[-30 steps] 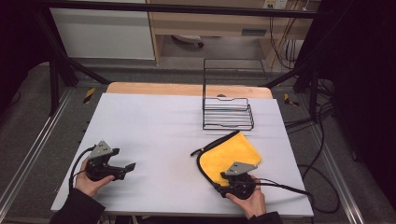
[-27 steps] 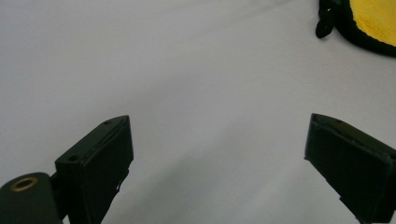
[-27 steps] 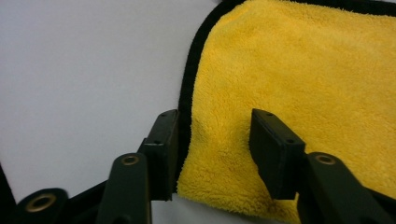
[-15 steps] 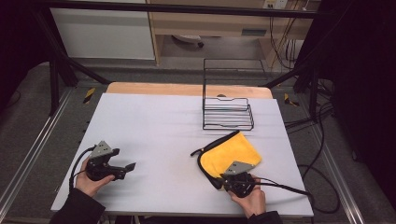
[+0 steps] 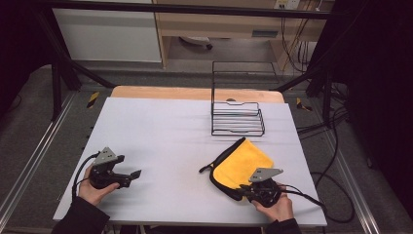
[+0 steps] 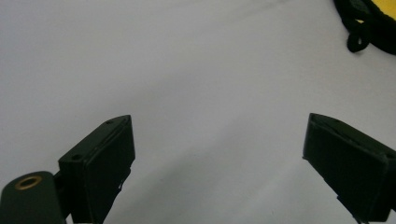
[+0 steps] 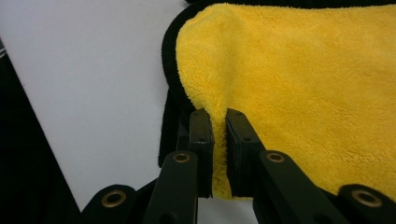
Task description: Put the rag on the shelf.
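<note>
Near the front edge of the white table (image 5: 170, 131), the right gripper (image 7: 218, 140) pinches a fold of the fluffy yellow cloth with a black border (image 5: 243, 161). Its two black jaws are squeezed close with the yellow cloth between them. On the other side, the left gripper (image 5: 129, 175) rests low over bare table, and its jaws stand wide apart with nothing between them. Farther back, just past the cloth, stands a black wire rack (image 5: 237, 117).
</note>
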`<state>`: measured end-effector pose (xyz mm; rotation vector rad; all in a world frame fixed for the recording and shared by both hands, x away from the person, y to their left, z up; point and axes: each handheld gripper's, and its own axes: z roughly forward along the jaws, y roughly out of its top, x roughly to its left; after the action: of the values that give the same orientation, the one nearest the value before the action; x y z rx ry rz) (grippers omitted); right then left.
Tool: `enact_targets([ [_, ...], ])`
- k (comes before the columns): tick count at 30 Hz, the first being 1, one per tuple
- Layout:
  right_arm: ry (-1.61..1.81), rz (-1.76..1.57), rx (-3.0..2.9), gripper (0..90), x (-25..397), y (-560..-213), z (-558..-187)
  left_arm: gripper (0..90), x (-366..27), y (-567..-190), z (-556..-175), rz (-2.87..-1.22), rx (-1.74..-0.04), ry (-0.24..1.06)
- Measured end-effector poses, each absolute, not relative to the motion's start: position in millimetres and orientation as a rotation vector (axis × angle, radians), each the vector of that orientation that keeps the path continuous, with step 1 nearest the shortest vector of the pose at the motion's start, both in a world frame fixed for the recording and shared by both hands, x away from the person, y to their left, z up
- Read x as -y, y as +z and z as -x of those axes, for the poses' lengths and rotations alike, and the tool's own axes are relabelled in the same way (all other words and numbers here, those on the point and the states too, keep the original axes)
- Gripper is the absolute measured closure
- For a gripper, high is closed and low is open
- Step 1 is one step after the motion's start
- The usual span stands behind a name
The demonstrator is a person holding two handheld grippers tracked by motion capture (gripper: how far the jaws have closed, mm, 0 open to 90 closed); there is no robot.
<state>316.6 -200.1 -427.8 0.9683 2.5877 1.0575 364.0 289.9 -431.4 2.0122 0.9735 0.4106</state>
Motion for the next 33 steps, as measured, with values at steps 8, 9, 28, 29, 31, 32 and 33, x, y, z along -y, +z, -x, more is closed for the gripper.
enact_targets([
  [8,1.004,-0.914,-2.635,69.9,199,-430,-316,8.9,-289,-431,-364,-2.016,-0.972,0.414],
  [9,1.040,-0.918,-2.602,65.8,198,-430,-316,8.9,-289,-432,-364,-2.017,-0.972,0.414],
  [28,1.079,-0.966,-2.480,83.6,129,-443,-363,9.0,-288,-432,-365,-2.028,-0.966,0.411],
  [29,1.077,-0.968,-2.477,85.2,129,-443,-362,9.0,-288,-432,-365,-2.031,-0.965,0.411],
  [31,1.077,-0.972,-2.483,86.0,129,-442,-363,9.0,-287,-433,-364,-2.032,-0.967,0.409],
  [32,1.079,-0.978,-2.486,86.5,130,-442,-363,9.0,-287,-432,-364,-2.032,-0.965,0.410],
  [33,1.083,-0.988,-2.489,86.7,130,-441,-364,9.1,-287,-432,-364,-2.032,-0.963,0.412],
])
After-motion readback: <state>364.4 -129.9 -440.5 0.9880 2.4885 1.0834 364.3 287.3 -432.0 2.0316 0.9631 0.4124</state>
